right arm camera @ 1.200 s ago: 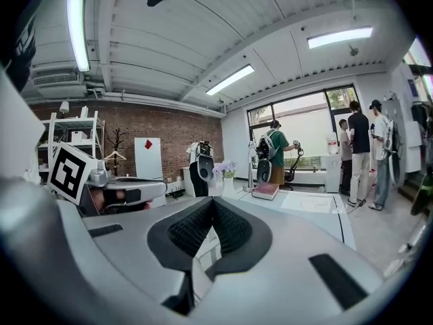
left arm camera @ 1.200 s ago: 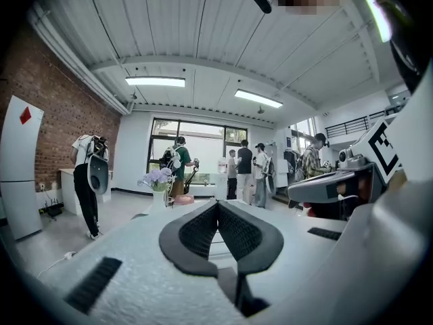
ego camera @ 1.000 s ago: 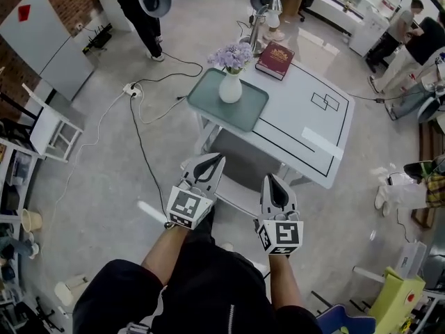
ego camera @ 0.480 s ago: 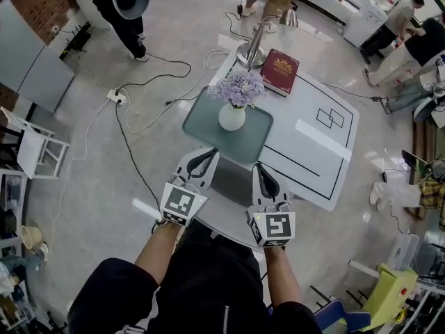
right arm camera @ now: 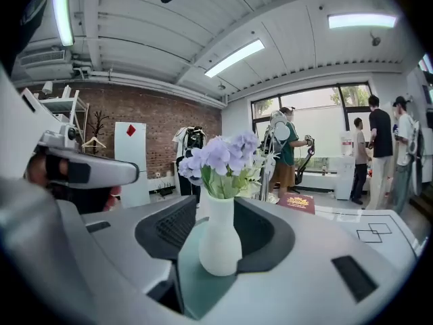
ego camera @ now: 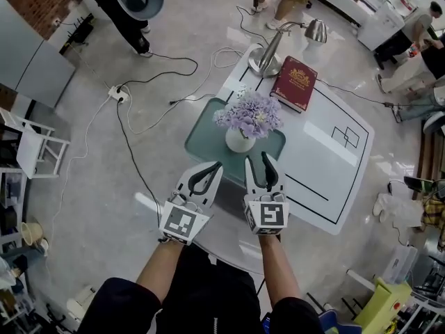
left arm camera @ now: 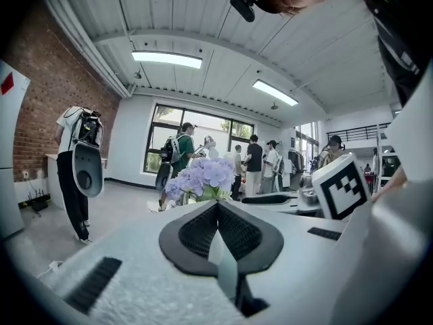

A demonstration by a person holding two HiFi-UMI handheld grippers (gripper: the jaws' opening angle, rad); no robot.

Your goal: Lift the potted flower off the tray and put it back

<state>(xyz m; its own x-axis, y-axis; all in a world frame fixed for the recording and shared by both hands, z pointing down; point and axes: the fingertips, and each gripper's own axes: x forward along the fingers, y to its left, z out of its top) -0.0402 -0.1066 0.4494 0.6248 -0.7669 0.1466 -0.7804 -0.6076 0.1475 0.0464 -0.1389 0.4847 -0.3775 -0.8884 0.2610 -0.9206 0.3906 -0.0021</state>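
White table [ego camera: 327, 162] in the head view — the potted flower [ego camera: 247, 120] stands upright on the teal tray [ego camera: 204, 136] at its near-left corner, both grippers just short of it. Left gripper view: the left gripper [left arm camera: 216, 207] is closed on nothing, blooms [left arm camera: 203, 178] ahead. Right gripper view: the right gripper [right arm camera: 215, 212] has just been opening — jaws apart, the white vase [right arm camera: 220, 239] showing in the gap, not squeezed.

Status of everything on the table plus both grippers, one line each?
potted flower: upright on the tray, not gripped.
tray: flat on the table corner.
book: closed, lying flat.
lamp: standing; lit or not, cannot tell.
left gripper: shut, empty.
right gripper: open, jaws have just been opening; the vase is lined up with the gap, pads not on it.
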